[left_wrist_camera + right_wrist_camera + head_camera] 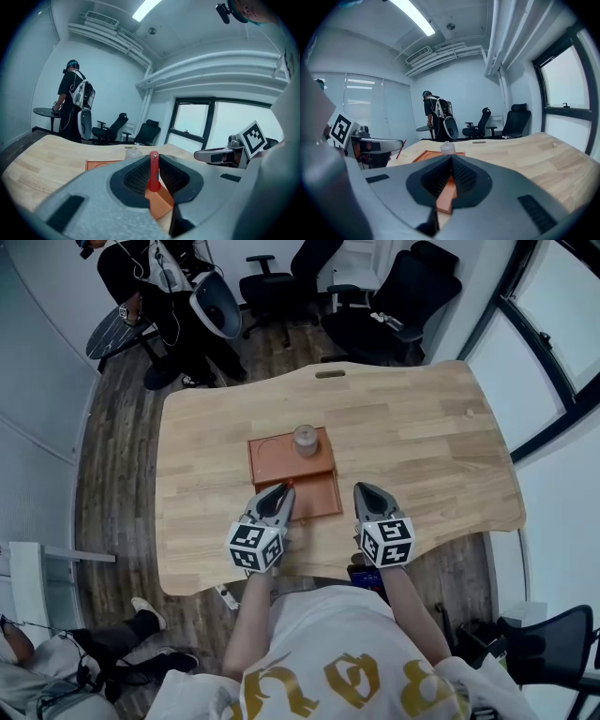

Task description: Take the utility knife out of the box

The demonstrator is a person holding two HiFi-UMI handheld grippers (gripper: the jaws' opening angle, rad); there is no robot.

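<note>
Nearest the head view is the person's white shirt [328, 652] with curved gold print, and beyond it two grippers reach over a pale wood-grain table [422, 446] with rounded corners. Each gripper carries one cube of black-and-white square markers, two in all [255, 547] [387, 542]. The bodies are smooth grey plastic and the pads are black and finely ribbed. The left gripper [281, 493] has its jaws closed partway on the knife [153, 171], a thin red piece with a rounded end, clamped upright between the pads. Only the left gripper view shows this grip clearly. The right gripper view shows the same red piece as a thin sliver slanting up into the air from the left gripper's tip. The right gripper [364, 493] has its pads meeting at the tip, with nothing between them. One matte orange-brown box [272, 460] lies open in two flat rectangular halves, the near half offset to the right. The left gripper's tip is at the near half's left edge. One small clear round jar [306, 440] stands on the far half. The gripper views show the room level: two black office chairs [480, 124] [515, 119], a tall window, ceiling light strips, and one person [70, 108] standing with a white pack at a small dark round table [44, 111].
</note>
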